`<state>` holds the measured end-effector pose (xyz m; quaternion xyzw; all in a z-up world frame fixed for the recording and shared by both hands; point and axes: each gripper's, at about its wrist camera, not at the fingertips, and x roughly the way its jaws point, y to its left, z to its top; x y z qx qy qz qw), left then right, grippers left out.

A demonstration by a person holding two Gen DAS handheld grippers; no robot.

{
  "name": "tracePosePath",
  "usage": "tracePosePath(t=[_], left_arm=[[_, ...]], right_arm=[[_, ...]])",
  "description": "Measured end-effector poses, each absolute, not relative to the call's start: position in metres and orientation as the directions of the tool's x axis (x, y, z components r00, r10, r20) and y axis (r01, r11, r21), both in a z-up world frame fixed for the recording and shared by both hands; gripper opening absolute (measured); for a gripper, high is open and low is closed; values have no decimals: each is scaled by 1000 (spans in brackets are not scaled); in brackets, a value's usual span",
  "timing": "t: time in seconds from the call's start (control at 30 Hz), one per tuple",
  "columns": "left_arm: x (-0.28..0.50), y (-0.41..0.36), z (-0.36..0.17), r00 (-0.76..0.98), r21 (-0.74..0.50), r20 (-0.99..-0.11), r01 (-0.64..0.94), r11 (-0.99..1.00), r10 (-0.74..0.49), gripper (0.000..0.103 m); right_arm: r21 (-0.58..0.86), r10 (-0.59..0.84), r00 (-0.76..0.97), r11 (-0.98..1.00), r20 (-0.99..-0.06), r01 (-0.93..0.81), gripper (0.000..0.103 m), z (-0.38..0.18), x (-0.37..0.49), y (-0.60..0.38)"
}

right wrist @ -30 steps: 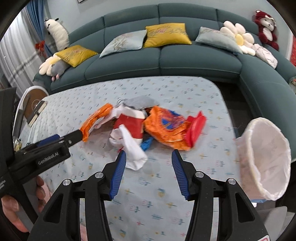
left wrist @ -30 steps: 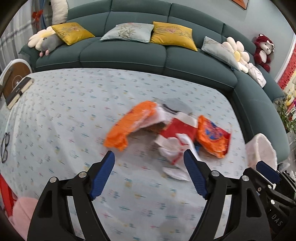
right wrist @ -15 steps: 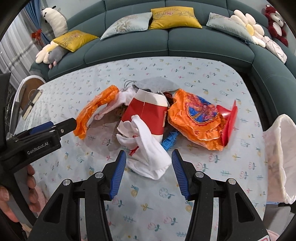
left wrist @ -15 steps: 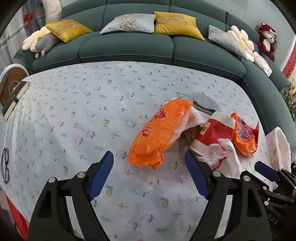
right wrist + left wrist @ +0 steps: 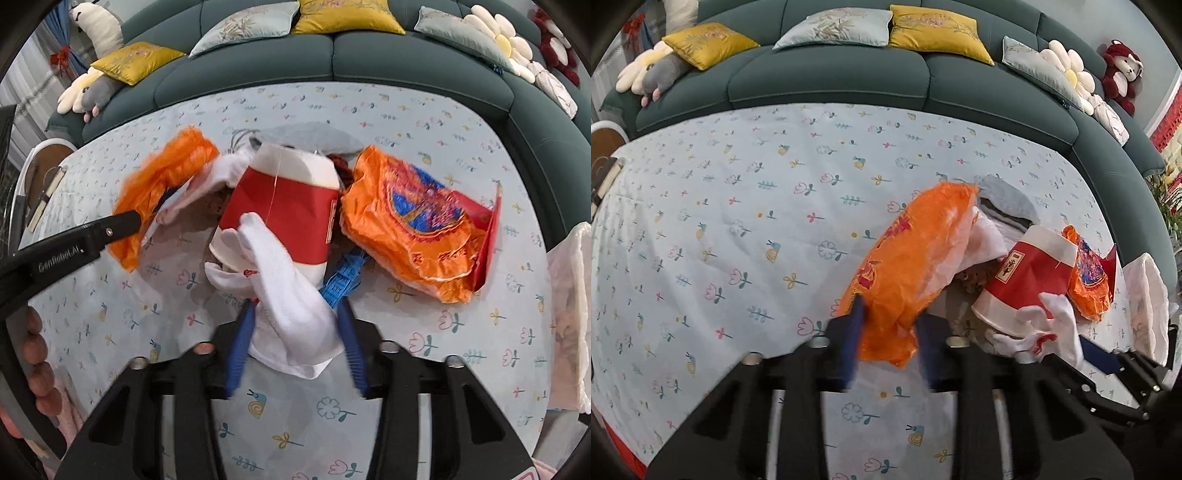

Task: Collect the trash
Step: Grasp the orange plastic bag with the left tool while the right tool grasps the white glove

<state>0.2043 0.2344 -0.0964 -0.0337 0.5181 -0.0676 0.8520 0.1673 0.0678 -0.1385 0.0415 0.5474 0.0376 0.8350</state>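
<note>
A pile of trash lies on the flowered tablecloth (image 5: 738, 229). My left gripper (image 5: 890, 332) has its fingers around the near end of an orange plastic bag (image 5: 916, 254), jaws closing with motion blur; the bag also shows in the right wrist view (image 5: 166, 177). My right gripper (image 5: 295, 332) straddles a white glove (image 5: 291, 299), its fingers on both sides of it. The glove rests against a red-and-white paper cup (image 5: 291, 210) lying on its side. An orange snack bag (image 5: 413, 221) and a red packet (image 5: 487, 221) lie to the right.
A white-lined trash bin (image 5: 569, 314) stands at the table's right edge. A green sofa (image 5: 831, 74) with cushions curves behind the table. A blue item (image 5: 343, 277) and grey cloth (image 5: 310, 133) sit in the pile. A book (image 5: 602, 177) lies far left.
Both grippers moved forward and down onto the pile. The left jaws narrowed around the orange bag's end. The right jaws now flank the white glove.
</note>
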Motion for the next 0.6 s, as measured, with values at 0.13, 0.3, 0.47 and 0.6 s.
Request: tracePosePath(t=[0.13, 0.3, 0.47, 0.6], left_arm=[[199, 237, -89, 475, -139, -867, 56, 989, -149, 16], [189, 234, -71, 503, -157, -850, 40, 987, -156, 15], [177, 220, -43, 542, -182, -822, 47, 982, -178, 15], [169, 197, -21, 563, -193, -802, 75, 978, -201, 15]], right_arm=[[120, 122, 399, 992, -909, -31, 16, -137, 163, 67], [155, 155, 435, 987, -887, -35, 11, -120, 157, 62], [182, 177, 491, 983, -853, -39, 11, -92, 145, 52], [201, 184, 538, 979, -822, -27, 11, -68, 135, 37]])
